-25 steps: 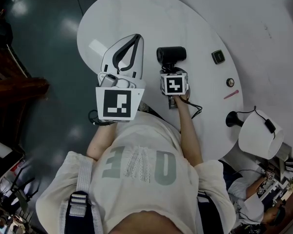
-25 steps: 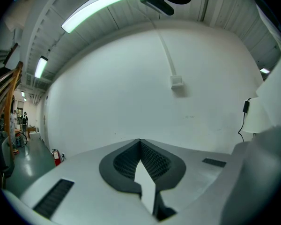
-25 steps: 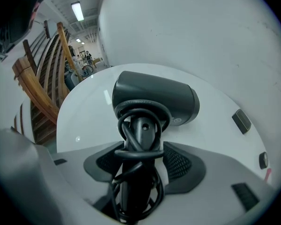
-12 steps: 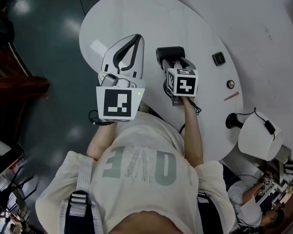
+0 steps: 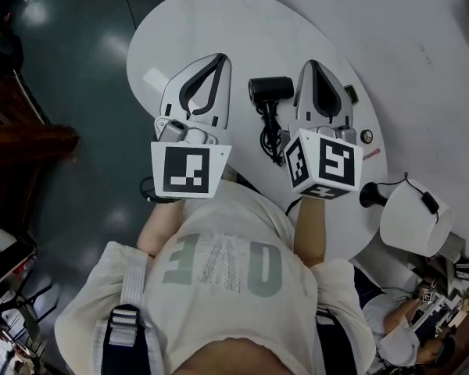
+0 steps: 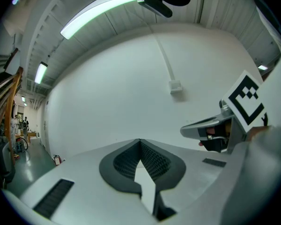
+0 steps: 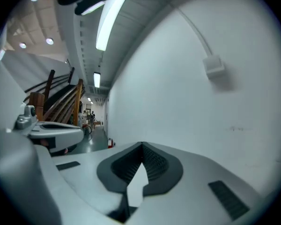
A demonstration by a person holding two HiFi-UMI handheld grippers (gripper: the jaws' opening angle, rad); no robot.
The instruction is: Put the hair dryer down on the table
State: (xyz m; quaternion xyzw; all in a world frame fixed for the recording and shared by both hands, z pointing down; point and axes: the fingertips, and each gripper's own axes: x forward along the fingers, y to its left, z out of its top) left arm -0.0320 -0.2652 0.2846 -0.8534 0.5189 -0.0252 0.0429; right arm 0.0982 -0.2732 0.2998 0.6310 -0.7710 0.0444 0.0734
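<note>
The black hair dryer lies on the round white table, its cord bunched just below it. It rests free between the two grippers, and neither one touches it. My right gripper stands to its right, lifted and pointing away from me, shut with nothing in it; its own view shows the jaw tips meeting against a white wall. My left gripper hovers to the dryer's left, also shut and empty.
A white lamp shade on a black base stands at the table's right edge. A small black square object, a small round object and a pink pen lie right of my right gripper. Dark floor lies left of the table.
My right gripper let go of the hair dryer, swung to the right and shut empty. The dryer now lies on the table. My left gripper stayed put.
</note>
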